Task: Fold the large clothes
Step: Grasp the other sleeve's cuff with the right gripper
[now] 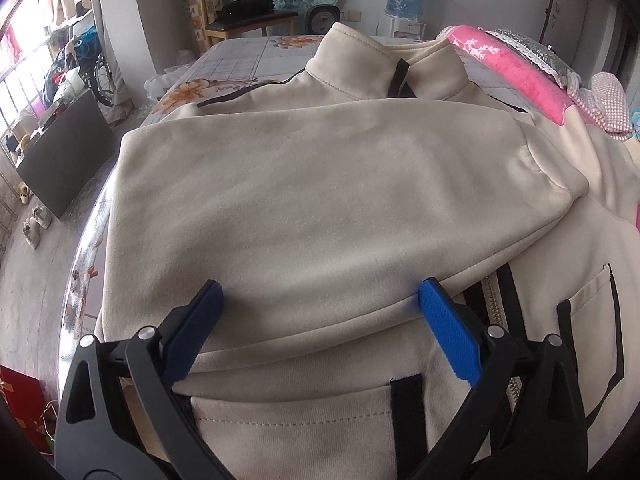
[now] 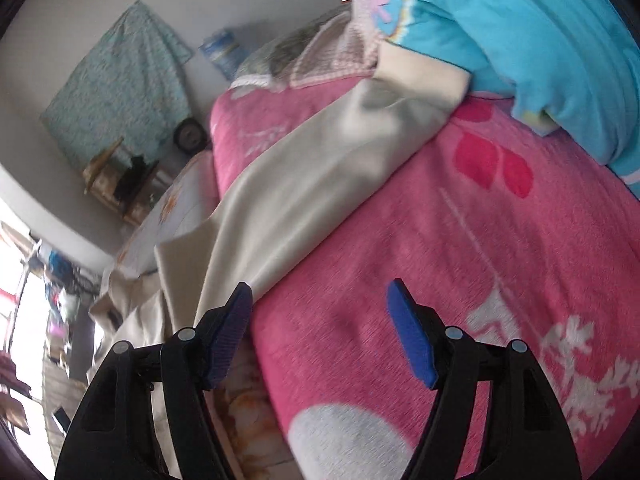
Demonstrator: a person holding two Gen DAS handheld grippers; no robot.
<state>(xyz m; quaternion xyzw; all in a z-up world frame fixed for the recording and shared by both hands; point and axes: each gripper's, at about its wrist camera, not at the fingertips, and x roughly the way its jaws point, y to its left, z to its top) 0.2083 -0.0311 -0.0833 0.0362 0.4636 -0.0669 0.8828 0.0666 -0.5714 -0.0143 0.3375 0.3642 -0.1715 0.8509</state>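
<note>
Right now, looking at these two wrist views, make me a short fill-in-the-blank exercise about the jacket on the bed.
1. The jacket is ____ in colour.
2. One sleeve is folded across the jacket's ____.
3. The other sleeve stretches over a ____ blanket.
4. The left gripper has its jaws ____, with nothing pinched.

Missing words: beige; body; pink; open

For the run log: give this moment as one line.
left gripper: open over folded sleeve | right gripper: open, empty, over pink blanket

The jacket [image 1: 304, 184] lies on the bed [image 1: 240, 64], one sleeve [image 1: 320, 152] folded across its chest, the other sleeve [image 2: 320, 168] on the blanket [image 2: 460, 260].
</note>
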